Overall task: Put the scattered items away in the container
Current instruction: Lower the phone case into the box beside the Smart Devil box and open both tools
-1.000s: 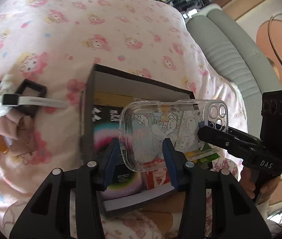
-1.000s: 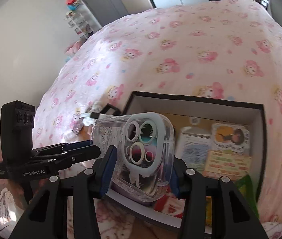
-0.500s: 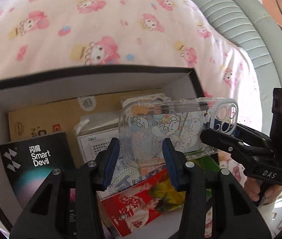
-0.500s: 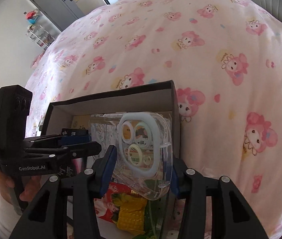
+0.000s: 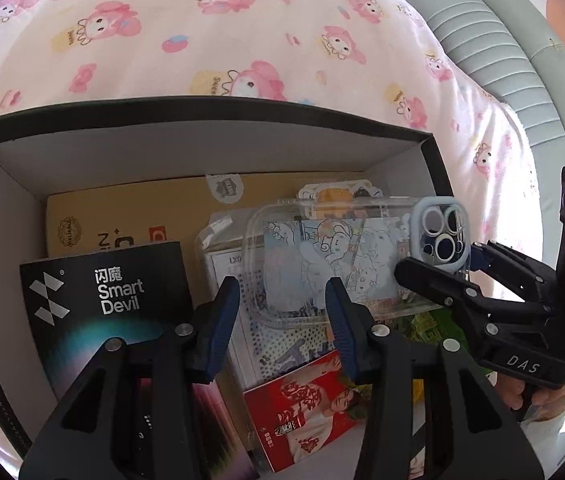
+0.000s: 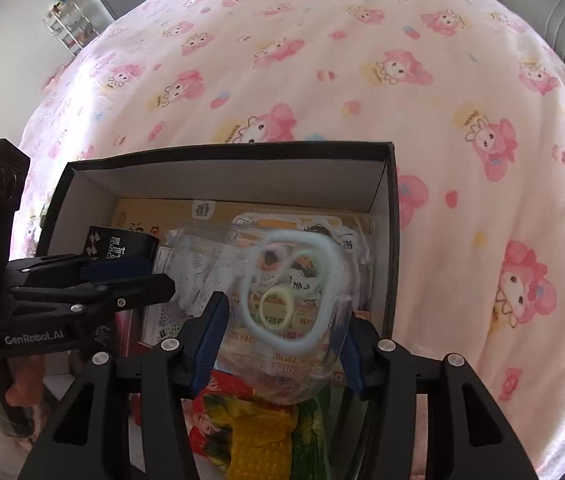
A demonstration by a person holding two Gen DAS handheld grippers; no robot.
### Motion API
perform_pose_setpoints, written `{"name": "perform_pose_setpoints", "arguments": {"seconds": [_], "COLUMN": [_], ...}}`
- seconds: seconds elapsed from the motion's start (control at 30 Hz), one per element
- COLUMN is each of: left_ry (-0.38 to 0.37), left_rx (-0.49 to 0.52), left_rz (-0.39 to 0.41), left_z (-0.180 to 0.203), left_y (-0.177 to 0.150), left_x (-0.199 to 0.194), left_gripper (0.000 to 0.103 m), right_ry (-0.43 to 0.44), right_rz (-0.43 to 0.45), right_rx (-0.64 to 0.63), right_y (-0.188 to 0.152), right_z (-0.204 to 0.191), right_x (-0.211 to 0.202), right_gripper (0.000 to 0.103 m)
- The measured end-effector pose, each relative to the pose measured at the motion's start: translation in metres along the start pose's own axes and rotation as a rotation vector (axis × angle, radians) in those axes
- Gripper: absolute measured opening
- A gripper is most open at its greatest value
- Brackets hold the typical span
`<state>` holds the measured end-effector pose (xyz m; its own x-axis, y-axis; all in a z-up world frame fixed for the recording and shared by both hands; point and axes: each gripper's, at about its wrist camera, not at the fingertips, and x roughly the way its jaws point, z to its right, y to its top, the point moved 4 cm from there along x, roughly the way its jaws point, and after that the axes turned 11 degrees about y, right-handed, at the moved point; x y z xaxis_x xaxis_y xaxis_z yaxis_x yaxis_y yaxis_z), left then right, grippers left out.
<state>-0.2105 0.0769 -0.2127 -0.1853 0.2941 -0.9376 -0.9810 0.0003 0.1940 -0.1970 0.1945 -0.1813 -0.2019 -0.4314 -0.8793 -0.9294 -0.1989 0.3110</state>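
A clear phone case [image 5: 322, 256] with cartoon drawings and a pale blue camera ring hangs low inside the black box [image 5: 202, 152], just above the things in it. My left gripper [image 5: 282, 296] has its fingers apart at the case's left half. Its right finger overlaps the case, and I cannot see whether the pads press on it. My right gripper [image 6: 282, 328] straddles the camera end; its jaws are opening. The case [image 6: 286, 300] looks blurred between them, loose from the pads. From the left wrist, the right gripper [image 5: 438, 260] shows at the case's right end.
In the box lie a black "Smart Devil" pack [image 5: 102, 300], a tan carton [image 5: 122, 216], a red card [image 5: 302, 400] and yellow-green packets [image 6: 258, 436]. The box [image 6: 242, 180] sits on a pink cartoon blanket [image 5: 242, 40]. A grey padded headboard [image 5: 482, 40] runs along the right.
Both grippers have come down over the box with the case, and the box now fills the lower views. In the right wrist view the case has blurred and the fingers stand wider.
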Motion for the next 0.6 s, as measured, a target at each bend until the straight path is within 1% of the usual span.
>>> {"name": "perform_pose_setpoints", "arguments": {"seconds": [0.1,0.2,0.27,0.33,0.37,0.4,0.43,0.5,0.57,0.6], "left_ry": [0.015,0.047,0.096,0.170,0.192,0.182,0.159,0.126,0.111,0.100], "left_rx": [0.022,0.011,-0.001,-0.002,0.000,0.001,0.003,0.009,0.018,0.016], "left_rz": [0.023,0.062,0.088,0.091,0.090,0.089,0.081,0.074,0.063,0.053], "left_z": [0.003,-0.004,-0.010,-0.016,-0.018,-0.018,-0.017,-0.017,-0.016,-0.013], "left_y": [-0.001,-0.002,-0.003,-0.005,-0.007,-0.009,-0.010,-0.013,-0.014,-0.012], "left_x": [-0.004,-0.012,-0.017,-0.019,-0.019,-0.019,-0.019,-0.021,-0.020,-0.016], "left_gripper": [0.044,0.045,0.045,0.045,0.045,0.044,0.045,0.045,0.044,0.045], "right_ry": [-0.020,-0.015,0.002,-0.029,-0.057,-0.078,-0.074,-0.010,0.075,0.104], "right_rz": [0.028,0.098,0.153,0.181,0.180,0.174,0.158,0.116,0.048,0.016], "right_rx": [0.018,0.004,0.003,-0.023,-0.042,-0.063,-0.078,-0.075,-0.048,-0.033], "right_y": [0.000,-0.001,-0.003,-0.005,-0.007,-0.009,-0.012,-0.015,-0.020,-0.022], "right_z": [-0.001,-0.007,-0.010,-0.014,-0.016,-0.019,-0.022,-0.027,-0.029,-0.030], "right_x": [-0.009,-0.032,-0.049,-0.061,-0.063,-0.063,-0.062,-0.055,-0.041,-0.033], "right_gripper": [0.047,0.047,0.047,0.047,0.045,0.043,0.042,0.042,0.042,0.042]}}
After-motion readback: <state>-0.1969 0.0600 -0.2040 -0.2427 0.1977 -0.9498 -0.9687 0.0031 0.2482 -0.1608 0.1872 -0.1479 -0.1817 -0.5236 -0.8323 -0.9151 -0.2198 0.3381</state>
